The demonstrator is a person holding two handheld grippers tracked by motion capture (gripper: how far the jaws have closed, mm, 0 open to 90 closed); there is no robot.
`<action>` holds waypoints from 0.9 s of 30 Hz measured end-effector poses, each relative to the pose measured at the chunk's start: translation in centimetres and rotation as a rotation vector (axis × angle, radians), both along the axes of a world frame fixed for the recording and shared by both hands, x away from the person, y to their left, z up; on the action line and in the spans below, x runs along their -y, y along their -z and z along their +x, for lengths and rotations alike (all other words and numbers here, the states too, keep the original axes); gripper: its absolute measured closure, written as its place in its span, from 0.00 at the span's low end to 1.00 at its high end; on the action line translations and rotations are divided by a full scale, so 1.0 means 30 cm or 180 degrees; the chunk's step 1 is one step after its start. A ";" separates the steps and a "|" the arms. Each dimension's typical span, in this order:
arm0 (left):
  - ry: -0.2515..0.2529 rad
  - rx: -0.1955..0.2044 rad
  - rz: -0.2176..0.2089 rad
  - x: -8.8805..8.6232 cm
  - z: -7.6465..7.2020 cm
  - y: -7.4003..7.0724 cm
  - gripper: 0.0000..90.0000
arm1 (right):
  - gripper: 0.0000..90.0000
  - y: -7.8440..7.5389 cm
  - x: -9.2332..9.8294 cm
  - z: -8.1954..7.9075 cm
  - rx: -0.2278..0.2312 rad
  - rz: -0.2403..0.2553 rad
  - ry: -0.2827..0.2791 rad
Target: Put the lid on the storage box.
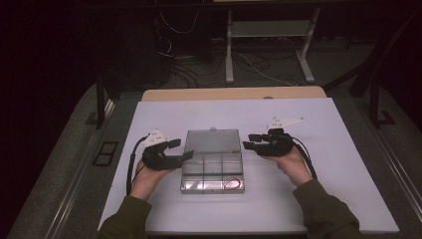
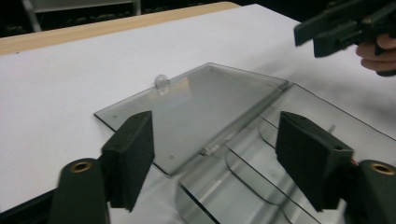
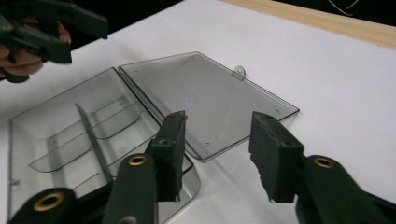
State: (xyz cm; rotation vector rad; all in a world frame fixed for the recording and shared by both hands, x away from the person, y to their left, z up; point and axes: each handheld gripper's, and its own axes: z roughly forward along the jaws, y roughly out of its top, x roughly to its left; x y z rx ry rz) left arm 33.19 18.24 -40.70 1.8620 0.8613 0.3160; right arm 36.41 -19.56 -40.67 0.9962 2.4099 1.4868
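Observation:
A clear plastic compartment box lies open on the white table, its lid folded flat away from me. A small red loop rests in the front right compartment. My left gripper hovers at the box's left edge, by the hinge, with its jaws apart and nothing pressed between them. In the left gripper view the left gripper frames the hinge and lid. My right gripper is just off the lid's right edge, also open. In the right gripper view the right gripper points at the lid's near corner.
The white tabletop has bare room on both sides of the box and in front of it. A wooden strip runs along its far edge. Beyond it are a metal frame's legs and loose cables on the floor.

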 end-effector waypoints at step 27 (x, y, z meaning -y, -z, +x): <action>-0.0272 -0.0487 0.0513 -0.038 0.227 0.090 0.98 | 0.99 0.114 -0.057 0.170 -0.0269 -0.0361 0.0266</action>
